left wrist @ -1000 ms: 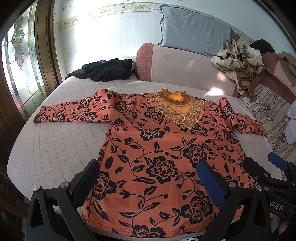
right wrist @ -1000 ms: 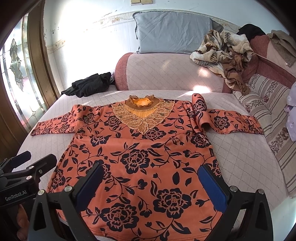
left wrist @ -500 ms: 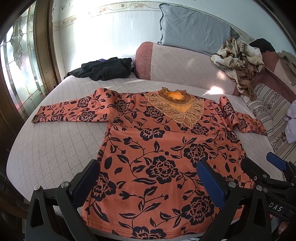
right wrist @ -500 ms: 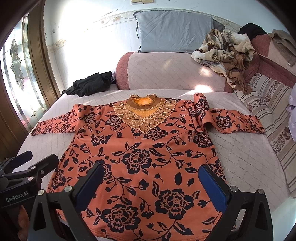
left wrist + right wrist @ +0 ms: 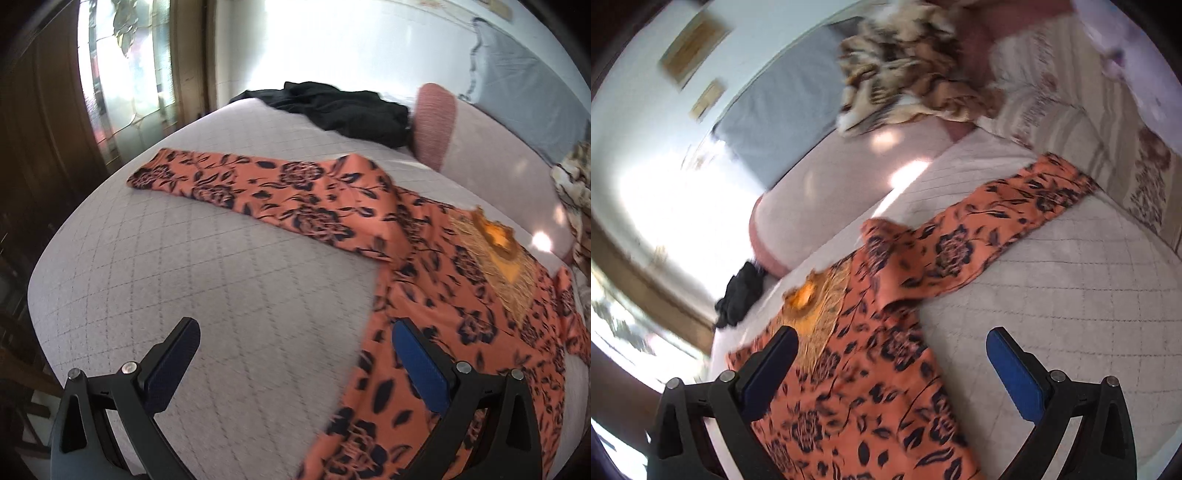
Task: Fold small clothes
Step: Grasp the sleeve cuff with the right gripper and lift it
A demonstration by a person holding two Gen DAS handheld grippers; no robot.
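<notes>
Left hand-held gripper (image 5: 295, 354) spread wide, empty, touching nothing; dark left finger above bare quilted bed cover (image 5: 207, 266), blue-padded right finger over the side edge of the orange floral top (image 5: 436, 295). Top spread flat on the bed, one long sleeve (image 5: 236, 181) stretched straight out over the cover, gold lace collar (image 5: 495, 240) farther off toward the pink bolster (image 5: 436, 122). Black garment (image 5: 343, 107) heaped at the far edge of the bed, apart from the sleeve, with a grey pillow (image 5: 532, 96) leaning on the wall behind. Right hand-held gripper (image 5: 890, 354) likewise wide apart and holding nothing; left finger over the floral body near the collar, blue right finger above bare cover. Other sleeve (image 5: 990, 236) angled outward, folded over itself near the shoulder, cuff reaching toward a striped cushion (image 5: 1108, 122). Tiger-patterned blanket (image 5: 905, 59) bunched on top of the bolster. Both views tilted and motion-blurred; contact between fingers and cloth not discernible.
</notes>
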